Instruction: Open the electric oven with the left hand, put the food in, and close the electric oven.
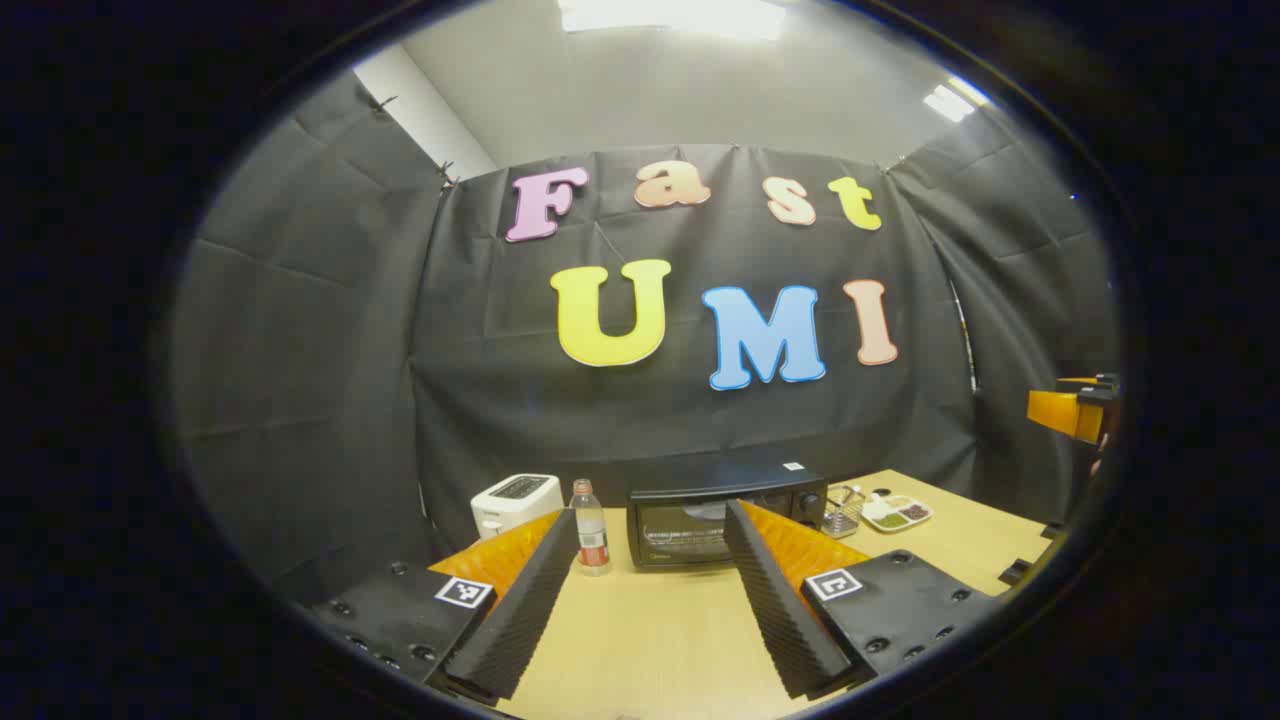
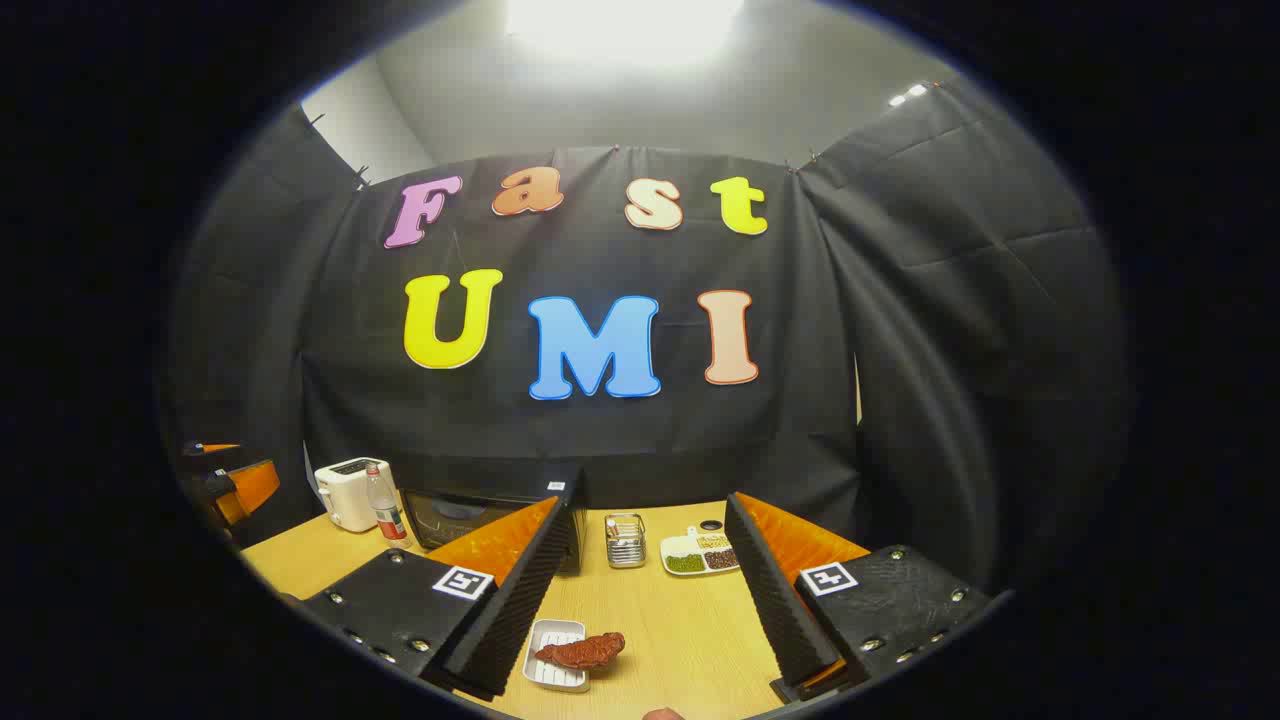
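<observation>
A black electric oven [image 1: 712, 520] stands at the back of the wooden table with its glass door closed; it also appears behind my right gripper's left finger as the oven [image 2: 470, 515]. My left gripper [image 1: 650, 545] is open, well short of the oven, with nothing between its fingers. A reddish-brown piece of food [image 2: 582, 651] lies on a small white tray [image 2: 553, 660] near the table's front. My right gripper [image 2: 648, 560] hangs open above the table, the food low between its fingers and apart from them.
A white toaster [image 1: 515, 500] and a clear bottle [image 1: 591, 528] stand left of the oven. Right of it are a small metal rack [image 2: 625, 540] and a white divided dish [image 2: 700, 552] with several fillings. Black cloth walls close the booth.
</observation>
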A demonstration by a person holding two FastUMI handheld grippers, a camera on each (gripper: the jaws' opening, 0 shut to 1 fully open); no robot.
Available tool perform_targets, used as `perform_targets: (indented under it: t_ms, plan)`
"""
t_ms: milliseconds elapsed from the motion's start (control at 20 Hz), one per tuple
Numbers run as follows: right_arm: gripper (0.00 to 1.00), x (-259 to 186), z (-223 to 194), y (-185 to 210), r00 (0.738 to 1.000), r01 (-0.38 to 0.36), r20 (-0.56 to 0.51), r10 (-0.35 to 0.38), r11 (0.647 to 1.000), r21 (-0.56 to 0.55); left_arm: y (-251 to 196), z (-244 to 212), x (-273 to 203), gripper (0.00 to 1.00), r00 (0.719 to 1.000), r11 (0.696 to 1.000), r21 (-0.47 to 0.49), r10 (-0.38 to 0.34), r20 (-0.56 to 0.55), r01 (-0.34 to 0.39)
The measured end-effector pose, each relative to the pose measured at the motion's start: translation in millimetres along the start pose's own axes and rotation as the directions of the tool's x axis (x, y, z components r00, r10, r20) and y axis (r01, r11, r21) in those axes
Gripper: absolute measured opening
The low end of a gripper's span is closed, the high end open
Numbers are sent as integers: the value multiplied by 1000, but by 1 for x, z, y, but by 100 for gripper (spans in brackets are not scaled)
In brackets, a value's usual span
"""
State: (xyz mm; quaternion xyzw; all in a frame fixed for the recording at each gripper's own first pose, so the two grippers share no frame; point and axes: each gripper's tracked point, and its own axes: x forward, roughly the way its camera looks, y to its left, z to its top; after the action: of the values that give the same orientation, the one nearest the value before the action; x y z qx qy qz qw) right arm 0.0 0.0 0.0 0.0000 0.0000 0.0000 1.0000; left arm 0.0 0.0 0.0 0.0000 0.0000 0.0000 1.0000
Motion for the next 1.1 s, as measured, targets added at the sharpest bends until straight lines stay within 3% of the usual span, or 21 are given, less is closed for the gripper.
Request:
perform_targets:
  t_ms: [50,400,550,600,1100]
  plan:
    - [96,2,0,-3,1000,5,-1,-5,1000,-8,-2,1,1,92,1000,1000,1,0,0,0]
    - [96,9,6,-13,1000,8,16,-8,1000,6,-14,20,0,92,999,1000,6,1,43,-1]
    - [96,8,5,-15,1000,-9,13,9,1000,20,-17,22,-1,92,999,1000,18,2,45,-3]
    - [96,9,2,-16,1000,-12,6,12,1000,27,-20,22,-1,98,999,1000,16,2,46,-3]
    - [96,11,-4,-27,995,-95,30,94,995,17,-60,33,15,95,996,999,33,18,87,-21]
